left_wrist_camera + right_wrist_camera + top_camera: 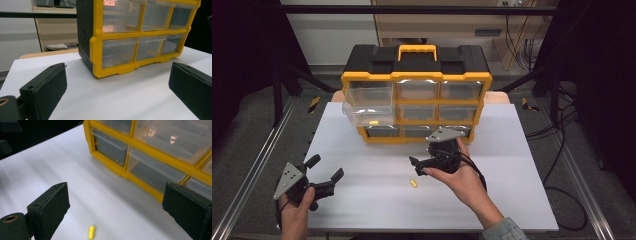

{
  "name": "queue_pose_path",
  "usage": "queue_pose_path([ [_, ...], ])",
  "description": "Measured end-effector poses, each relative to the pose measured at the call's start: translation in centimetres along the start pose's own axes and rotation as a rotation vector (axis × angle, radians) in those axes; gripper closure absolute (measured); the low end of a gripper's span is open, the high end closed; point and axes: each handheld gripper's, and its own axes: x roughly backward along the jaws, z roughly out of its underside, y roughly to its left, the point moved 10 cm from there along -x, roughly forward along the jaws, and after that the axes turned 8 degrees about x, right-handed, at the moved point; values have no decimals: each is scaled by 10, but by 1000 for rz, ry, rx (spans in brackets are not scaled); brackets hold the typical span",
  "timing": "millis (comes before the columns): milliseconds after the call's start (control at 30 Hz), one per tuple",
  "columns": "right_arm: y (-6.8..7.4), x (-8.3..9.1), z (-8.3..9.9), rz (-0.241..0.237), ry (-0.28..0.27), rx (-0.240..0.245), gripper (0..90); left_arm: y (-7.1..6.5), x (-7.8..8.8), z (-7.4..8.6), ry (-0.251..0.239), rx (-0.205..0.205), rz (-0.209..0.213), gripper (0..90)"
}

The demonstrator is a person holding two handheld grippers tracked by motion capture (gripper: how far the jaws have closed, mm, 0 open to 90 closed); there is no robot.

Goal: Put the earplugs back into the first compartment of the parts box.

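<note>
- High view: top-left drawer point(367, 102) of yellow organizer point(416, 93) pulled out, small yellow piece point(373, 122) inside.
- Yellow capsule point(413, 184) on white surface point(362, 200), just below right tool point(418, 166); also in right tool view point(91, 232).
- Left tool point(325, 167) and right tool: jaws spread wide, empty.

One yellow-and-black drawer organizer point(417, 95) stands at twelve o'clock on the one white table point(362, 200), with nine clear drawers in three rows of three; one of these, the pulled-out drawer point(368, 104) at the cabinet's ten o'clock corner, stands open. Two small yellow pieces are in sight: one piece in the drawer point(373, 122) and one piece on the table point(414, 183) near the centre. Two hand-held grippers complete the count, the left gripper point(325, 168) at seven o'clock and the right gripper point(415, 166) near centre.
</note>
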Motion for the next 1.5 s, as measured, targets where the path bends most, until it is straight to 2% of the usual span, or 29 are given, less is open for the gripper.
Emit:
queue_pose_path([
  [800, 15, -25, 65, -41, 118, -55, 78, -1, -1, 0, 2, -5, 2, 15],
  [1033, 23, -35, 85, -59, 164, -63, 80, 0, -1, 0, 3, -7, 1, 15],
  [1200, 32, -44, 99, -87, 210, -62, 93, -1, -1, 0, 4, -6, 4, 15],
  [1300, 35, -48, 104, -95, 228, -52, 148, -1, -2, 1, 5, -6, 5, 15],
  [1500, 40, -55, 105, -116, 235, -26, 402, -2, -2, 1, 7, -9, 6, 15],
])
